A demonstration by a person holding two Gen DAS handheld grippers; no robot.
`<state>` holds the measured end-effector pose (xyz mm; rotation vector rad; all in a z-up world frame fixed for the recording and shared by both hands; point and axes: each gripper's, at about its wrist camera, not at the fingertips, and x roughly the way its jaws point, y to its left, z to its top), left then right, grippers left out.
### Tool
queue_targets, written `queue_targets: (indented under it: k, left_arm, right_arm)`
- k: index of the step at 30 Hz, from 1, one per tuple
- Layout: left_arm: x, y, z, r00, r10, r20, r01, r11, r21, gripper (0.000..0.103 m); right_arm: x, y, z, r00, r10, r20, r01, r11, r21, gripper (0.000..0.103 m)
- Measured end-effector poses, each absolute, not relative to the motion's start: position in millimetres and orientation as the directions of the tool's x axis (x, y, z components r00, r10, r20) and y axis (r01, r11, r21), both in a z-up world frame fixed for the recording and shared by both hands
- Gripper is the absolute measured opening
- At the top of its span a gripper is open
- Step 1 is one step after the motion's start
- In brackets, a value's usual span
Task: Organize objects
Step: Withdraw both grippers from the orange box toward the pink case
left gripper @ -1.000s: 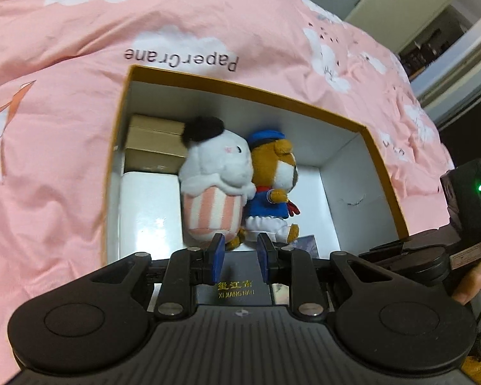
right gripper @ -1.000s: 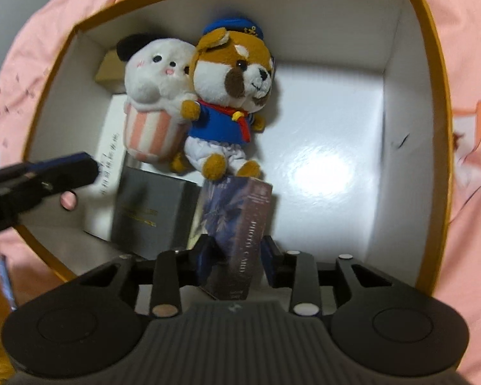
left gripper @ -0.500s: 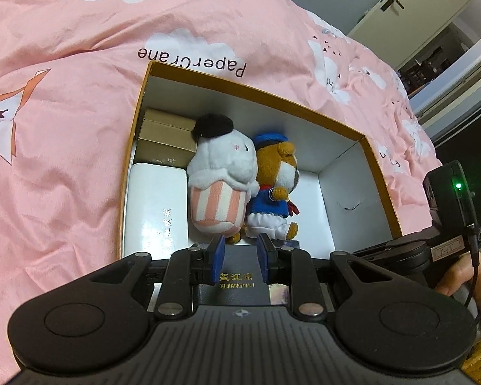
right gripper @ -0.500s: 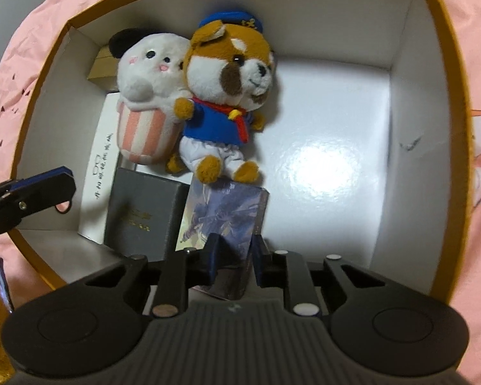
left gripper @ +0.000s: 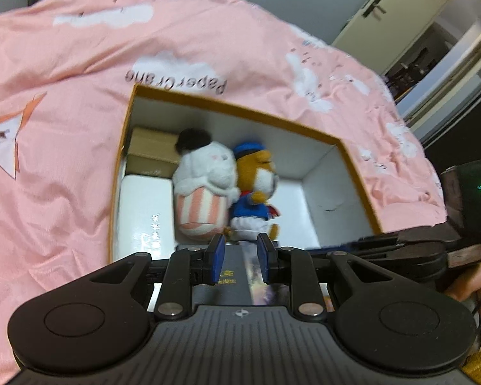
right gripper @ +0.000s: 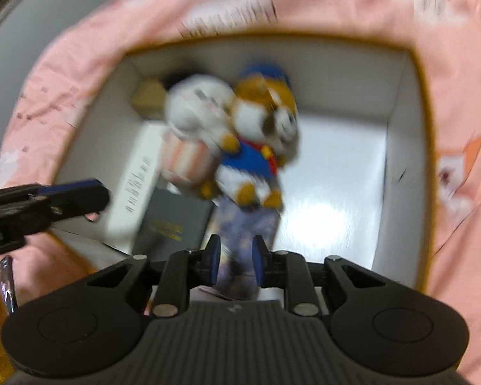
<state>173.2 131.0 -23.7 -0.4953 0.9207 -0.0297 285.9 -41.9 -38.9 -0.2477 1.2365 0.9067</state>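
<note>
Box (left gripper: 352,160) with orange rim sat open on the pink blanket (left gripper: 64,160), with both grippers at its near edge.

Only the right wrist view, blurred, showed the faces of the two plush toys and the purple card pack (right gripper: 240,224) lying flat under the dog plush (right gripper: 256,147); the right gripper (right gripper: 235,264) stood narrowly parted above this pack, and I could not tell if it gripped anything. The left wrist view showed the toys from the side, the white plush (left gripper: 205,189) against the brown carton (left gripper: 150,150) and white box (left gripper: 144,208). The left gripper (left gripper: 239,261) was narrowly parted over the dark box (left gripper: 231,279), holding nothing.
</note>
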Motion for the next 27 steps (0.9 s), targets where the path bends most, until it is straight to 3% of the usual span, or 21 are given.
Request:
queue_targets:
  k: [7, 11, 23, 27]
  left_arm:
    - [122, 89, 13, 0.693, -0.194, -0.695, -0.074, 0.939, -0.336, 0.028]
    - [88, 64, 14, 0.7, -0.167, -0.695, -0.076, 0.949, -0.305, 0.028]
    - [38, 24, -33, 0.527, -0.046, -0.848, -0.114, 0.986, -0.124, 0.028]
    - [32, 34, -44, 0.48, -0.009, -0.877, -0.18, 0.978, -0.109, 0.028]
  right_arm:
    - [224, -74, 16, 0.218, 0.625, -0.75, -0.756, 0.594, 0.275, 0.024]
    - [182, -101, 24, 0.286, 0.641, -0.712, -0.761, 0.603, 0.237, 0.029]
    - [110, -126, -56, 0.296, 0.504, -0.811, -0.741, 0.657, 0.138, 0.029]
    - [89, -116, -70, 0.231, 0.49, -0.841, -0.798, 0.59, 0.124, 0.041]
